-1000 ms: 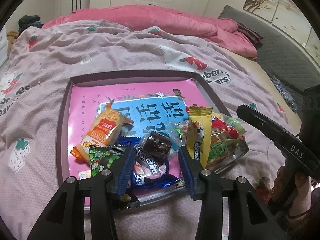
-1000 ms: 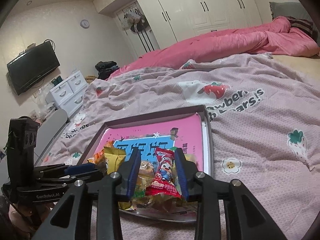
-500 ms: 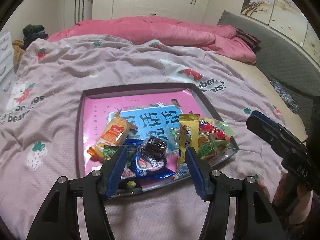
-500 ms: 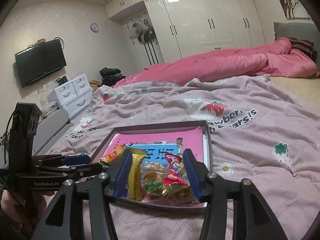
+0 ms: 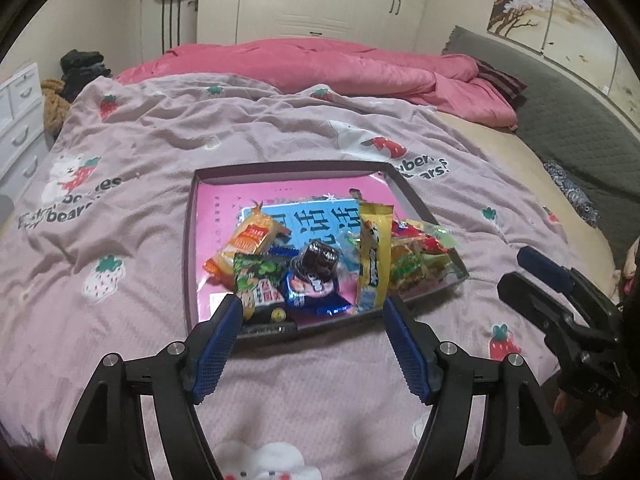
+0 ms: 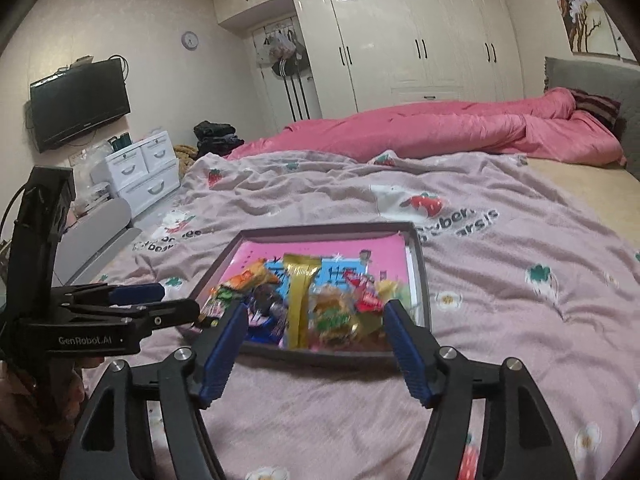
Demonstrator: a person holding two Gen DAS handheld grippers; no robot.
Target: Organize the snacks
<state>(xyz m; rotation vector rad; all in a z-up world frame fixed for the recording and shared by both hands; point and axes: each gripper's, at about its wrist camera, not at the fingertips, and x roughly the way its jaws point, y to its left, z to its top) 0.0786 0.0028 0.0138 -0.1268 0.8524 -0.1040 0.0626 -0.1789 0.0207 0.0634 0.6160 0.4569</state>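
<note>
A dark-rimmed tray (image 5: 190,216) with a pink base lies on the bed and also shows in the right wrist view (image 6: 420,264). Several wrapped snacks are piled at its near end: an orange pack (image 5: 250,240), a green pack (image 5: 256,276), a brown cake (image 5: 318,260), a blue wrapper (image 5: 316,300), a yellow bar (image 5: 374,256) (image 6: 300,300) and red-green packs (image 5: 416,256) (image 6: 340,316). My left gripper (image 5: 314,310) is open and empty just short of the tray's near edge. My right gripper (image 6: 314,314) is open and empty, also short of the tray. Each gripper shows in the other's view.
The tray sits on a mauve strawberry-print blanket (image 5: 140,160). A pink duvet (image 5: 320,68) lies bunched at the far end. A grey headboard (image 5: 572,120) runs along the right. White drawers (image 6: 140,176) and a wall television (image 6: 80,100) stand beyond the bed's left side.
Both grippers have drawn back from the snack pile toward the tray's near edge and have opened wider. The snacks have stayed in the tray.
</note>
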